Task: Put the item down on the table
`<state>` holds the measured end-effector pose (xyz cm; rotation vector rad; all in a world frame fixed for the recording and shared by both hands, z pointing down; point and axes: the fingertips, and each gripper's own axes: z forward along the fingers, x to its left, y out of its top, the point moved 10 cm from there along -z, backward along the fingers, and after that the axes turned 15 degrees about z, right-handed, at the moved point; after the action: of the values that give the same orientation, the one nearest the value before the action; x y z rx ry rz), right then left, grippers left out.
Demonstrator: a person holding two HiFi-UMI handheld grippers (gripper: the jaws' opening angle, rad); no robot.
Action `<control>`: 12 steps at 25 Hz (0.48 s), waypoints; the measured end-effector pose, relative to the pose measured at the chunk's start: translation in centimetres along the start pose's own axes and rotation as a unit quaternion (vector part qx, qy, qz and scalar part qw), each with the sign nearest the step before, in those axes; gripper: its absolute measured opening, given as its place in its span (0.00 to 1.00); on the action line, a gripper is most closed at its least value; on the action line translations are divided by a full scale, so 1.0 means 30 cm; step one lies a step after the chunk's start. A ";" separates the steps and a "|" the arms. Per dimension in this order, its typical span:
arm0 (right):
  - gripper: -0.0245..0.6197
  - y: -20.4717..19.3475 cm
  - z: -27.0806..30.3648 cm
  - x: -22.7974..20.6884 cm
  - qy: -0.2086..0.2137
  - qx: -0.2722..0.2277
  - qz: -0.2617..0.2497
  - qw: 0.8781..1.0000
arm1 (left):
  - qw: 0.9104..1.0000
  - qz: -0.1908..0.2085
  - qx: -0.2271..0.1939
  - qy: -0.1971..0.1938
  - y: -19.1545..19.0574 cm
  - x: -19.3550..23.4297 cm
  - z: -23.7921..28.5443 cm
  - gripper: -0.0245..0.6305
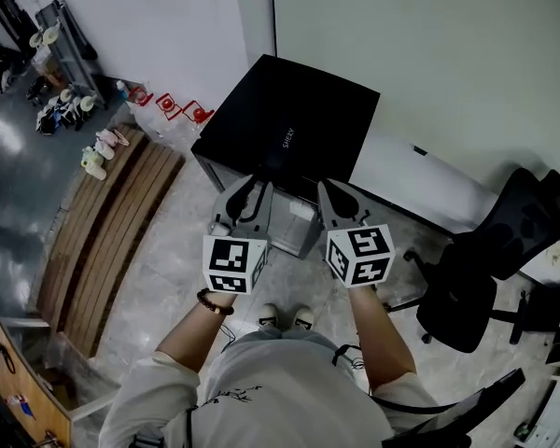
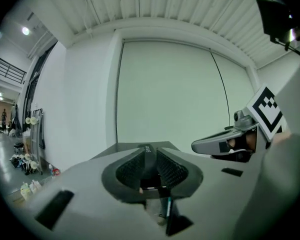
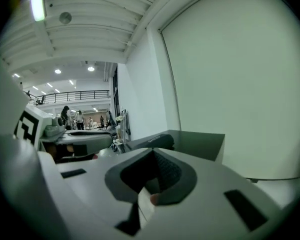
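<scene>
A black table (image 1: 289, 129) stands in front of me, and I see no item on its top. Both grippers hover side by side just before its near edge. My left gripper (image 1: 252, 187) has a narrow slit between its ribbed pads (image 2: 130, 166); the slit is empty and the table (image 2: 120, 149) shows through it. My right gripper (image 1: 329, 189) tapers to one point, and in its own view the jaws meet at the tip (image 3: 152, 156) with nothing held. Each gripper shows in the other's view: the right gripper (image 2: 197, 146) and the left gripper (image 3: 107, 139).
A black office chair (image 1: 490, 269) stands at the right, close to my right arm. A low white unit (image 1: 420, 180) lies behind the table. Wooden planks (image 1: 112, 222) lie on the floor at the left. A grey box (image 1: 294, 227) sits under the table's near edge.
</scene>
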<state>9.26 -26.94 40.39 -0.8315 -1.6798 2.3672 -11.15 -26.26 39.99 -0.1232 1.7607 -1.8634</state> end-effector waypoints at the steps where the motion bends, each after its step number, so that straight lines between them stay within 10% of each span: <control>1: 0.04 -0.015 -0.039 0.023 0.004 0.000 0.000 1.000 | 1.000 -0.006 0.002 -0.002 -0.005 -0.015 -0.036 0.12; 12: 0.04 -0.239 -0.315 0.128 -0.002 0.000 0.004 1.000 | 0.997 -0.067 0.036 -0.030 -0.126 -0.226 -0.303 0.05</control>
<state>9.22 -14.81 43.29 -0.8350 -1.6821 2.3750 -10.72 -15.17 44.47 -0.2723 1.6798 -1.9939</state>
